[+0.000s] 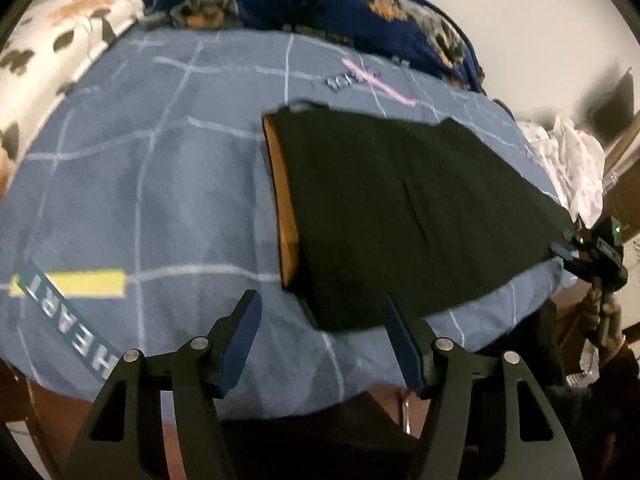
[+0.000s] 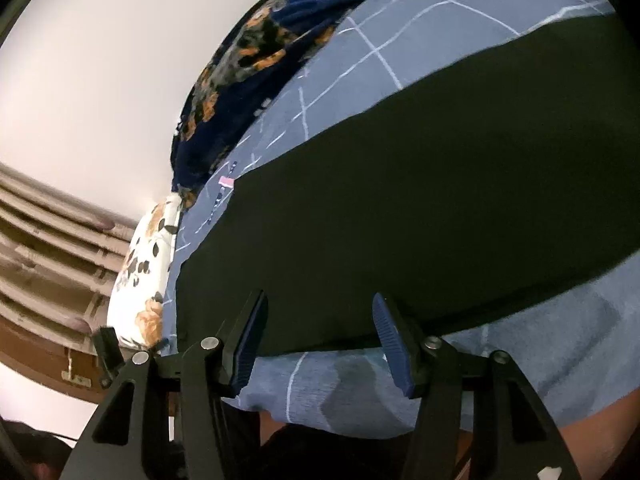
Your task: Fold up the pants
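Note:
The black pants (image 1: 400,208) lie flat on the blue checked bedspread (image 1: 140,184), with an orange-brown lining strip (image 1: 285,208) showing along their left end. My left gripper (image 1: 322,340) is open and empty, just short of the pants' near corner. In the right wrist view the pants (image 2: 420,184) fill the middle. My right gripper (image 2: 318,340) is open and empty at their near edge, above the bedspread (image 2: 340,384). The right gripper also shows in the left wrist view (image 1: 592,256), at the far right end of the pants.
A dark blue dog-print blanket (image 1: 320,4) lies along the back of the bed, and it shows in the right view (image 2: 256,64). A white floral pillow (image 1: 68,40) sits at the left. White crumpled cloth (image 1: 568,160) lies off the right edge. A wooden headboard (image 2: 52,248) stands left.

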Demonstrator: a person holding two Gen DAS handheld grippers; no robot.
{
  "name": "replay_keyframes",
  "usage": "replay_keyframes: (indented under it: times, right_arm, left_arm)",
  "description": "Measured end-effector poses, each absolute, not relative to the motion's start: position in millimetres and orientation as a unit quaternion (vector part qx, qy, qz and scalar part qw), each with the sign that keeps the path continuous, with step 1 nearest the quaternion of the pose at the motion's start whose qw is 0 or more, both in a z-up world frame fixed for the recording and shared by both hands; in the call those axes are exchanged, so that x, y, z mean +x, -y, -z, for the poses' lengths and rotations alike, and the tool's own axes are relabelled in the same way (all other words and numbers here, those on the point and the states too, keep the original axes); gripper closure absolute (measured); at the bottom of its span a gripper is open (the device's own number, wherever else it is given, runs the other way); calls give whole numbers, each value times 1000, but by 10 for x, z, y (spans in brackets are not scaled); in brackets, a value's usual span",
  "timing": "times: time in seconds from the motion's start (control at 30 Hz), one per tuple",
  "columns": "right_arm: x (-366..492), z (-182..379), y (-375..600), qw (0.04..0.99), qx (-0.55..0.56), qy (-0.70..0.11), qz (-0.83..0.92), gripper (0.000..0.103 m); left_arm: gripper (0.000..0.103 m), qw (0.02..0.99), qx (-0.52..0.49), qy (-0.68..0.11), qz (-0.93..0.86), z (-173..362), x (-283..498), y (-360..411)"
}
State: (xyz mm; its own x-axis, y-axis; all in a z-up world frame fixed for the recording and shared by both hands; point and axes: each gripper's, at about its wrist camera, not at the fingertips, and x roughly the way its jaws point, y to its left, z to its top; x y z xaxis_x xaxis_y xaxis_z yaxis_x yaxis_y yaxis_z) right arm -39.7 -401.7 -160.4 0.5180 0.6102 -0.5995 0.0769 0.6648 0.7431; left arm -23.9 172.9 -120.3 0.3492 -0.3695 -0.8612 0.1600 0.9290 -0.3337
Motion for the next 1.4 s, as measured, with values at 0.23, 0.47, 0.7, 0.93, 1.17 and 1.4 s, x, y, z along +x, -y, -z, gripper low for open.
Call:
replay_keyframes:
  times: [0.23, 0.47, 0.7, 0.93, 1.17, 1.4]
  right_arm:
    - [-451, 1587, 4189, 781, 420, -437, -151, 40]
    - [-461, 1603, 4120, 782, 412, -445, -147, 33]
    - [-449, 1654, 4072, 778, 408, -456, -141, 32]
    - [-450, 1671, 4028, 777, 410, -454, -148, 31]
    - [-410, 1625, 3885, 779, 389, -461, -167, 28]
    - [-429, 1655, 3901, 777, 399, -457, -166, 28]
  left_arm:
    - [62, 783, -132, -580, 181, 1364, -234, -1606]
    - [86, 789, -161, -573, 150, 1391, -150, -1709]
    - [91, 854, -90, -499, 121, 956, -146, -1488]
    - [92, 837, -68, -535, 98, 1253, -43, -1533]
    - [92, 842, -77, -525, 93, 1216, -95, -1532]
    - [100, 869, -73, -483, 79, 956, 93, -1533]
